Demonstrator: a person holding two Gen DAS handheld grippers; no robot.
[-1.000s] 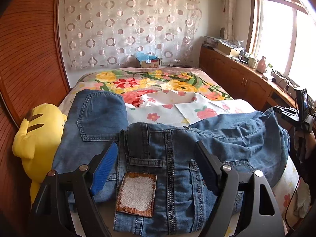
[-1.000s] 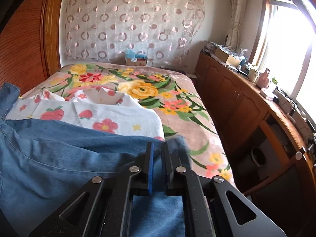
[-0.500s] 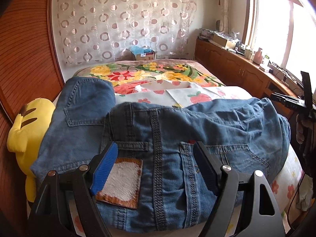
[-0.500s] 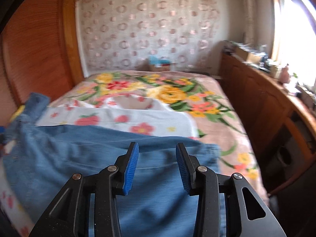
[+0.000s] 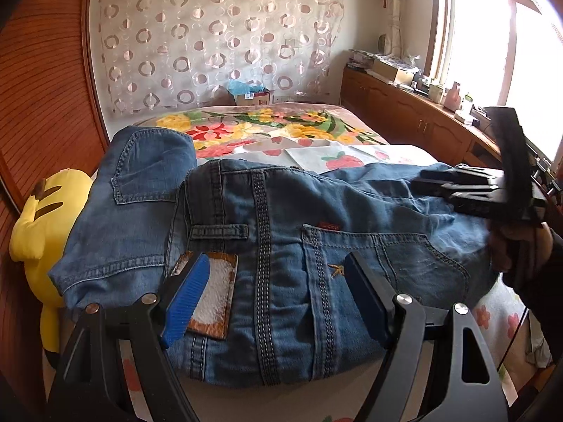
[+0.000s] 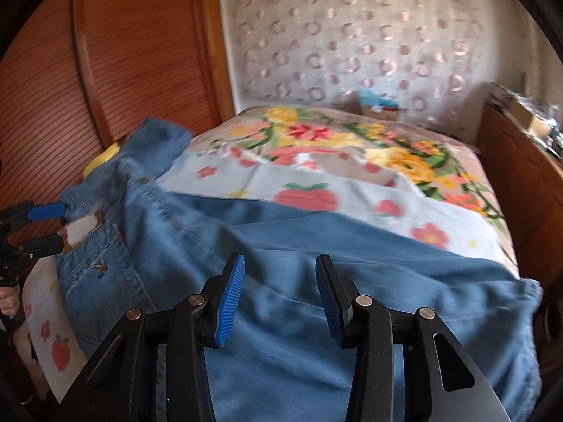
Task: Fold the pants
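The jeans (image 5: 281, 246) lie folded across the near end of the bed (image 5: 267, 123), waistband and back pockets toward the left gripper (image 5: 278, 299), legs running off toward the right gripper (image 6: 278, 299). The left gripper's jaws stand wide apart over the waistband, one blue pad above the leather patch (image 5: 211, 299), the other above the right back pocket; whether the pads touch the denim cannot be told, and nothing is pinched. The right gripper's jaws stand partly open over the pale leg fabric, holding nothing; they have just been opening, and a second ago they were nearly shut at the cloth's edge. Since then the right gripper's view has swung toward the wardrobe (image 6: 123, 70), and the left gripper has come in closer over the waistband. From the left wrist, the right gripper shows side-on above the legs, a hand (image 5: 513, 246) gripping it. A yellow plush (image 5: 38, 225) sits against the jeans' left side. A strawberry-print sheet (image 6: 352, 197) lies beyond on the floral blanket. Behind are a circle-patterned curtain (image 5: 218, 45), wooden cabinets (image 5: 404, 119) and a bright window (image 5: 492, 45).
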